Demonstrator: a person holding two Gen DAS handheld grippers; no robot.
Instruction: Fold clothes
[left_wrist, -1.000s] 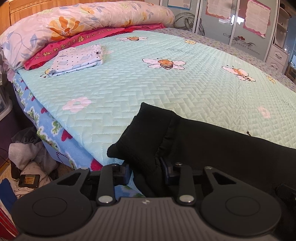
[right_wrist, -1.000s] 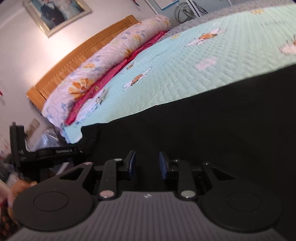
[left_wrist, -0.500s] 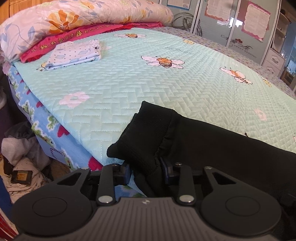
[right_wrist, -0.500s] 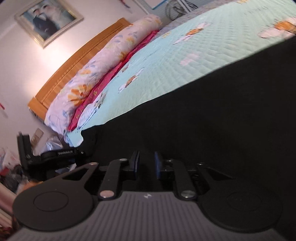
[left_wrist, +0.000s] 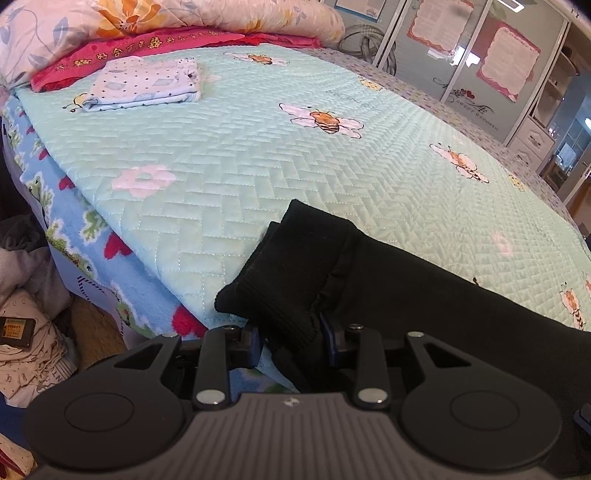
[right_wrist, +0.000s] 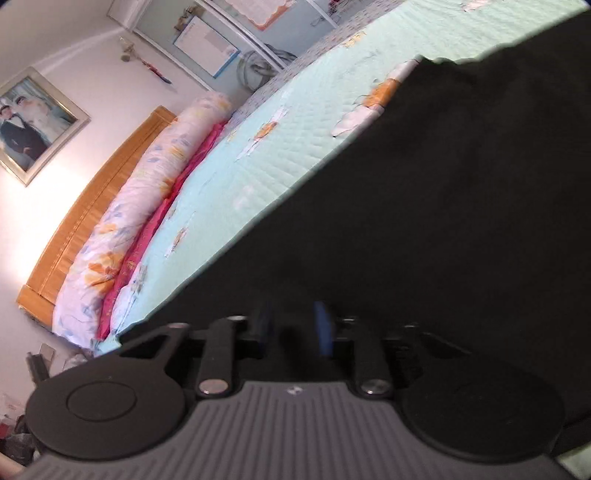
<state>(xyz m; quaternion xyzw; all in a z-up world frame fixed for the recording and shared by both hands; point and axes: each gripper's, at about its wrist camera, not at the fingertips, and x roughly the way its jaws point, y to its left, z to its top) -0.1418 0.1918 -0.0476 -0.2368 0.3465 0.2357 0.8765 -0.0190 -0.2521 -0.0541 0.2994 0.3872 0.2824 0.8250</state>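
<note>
Two grippers: left gripper clamped on black garment cuff; right gripper jaws opening, cloth between.
Handling: soft, limp; best taken at edges.

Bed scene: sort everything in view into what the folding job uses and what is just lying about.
In use:
black garment
left gripper, shut on its cuff
right gripper, jaws opening around black cloth

Lying about:
folded dotted cloth
floral bolster
red blanket
clothes on floor
</note>
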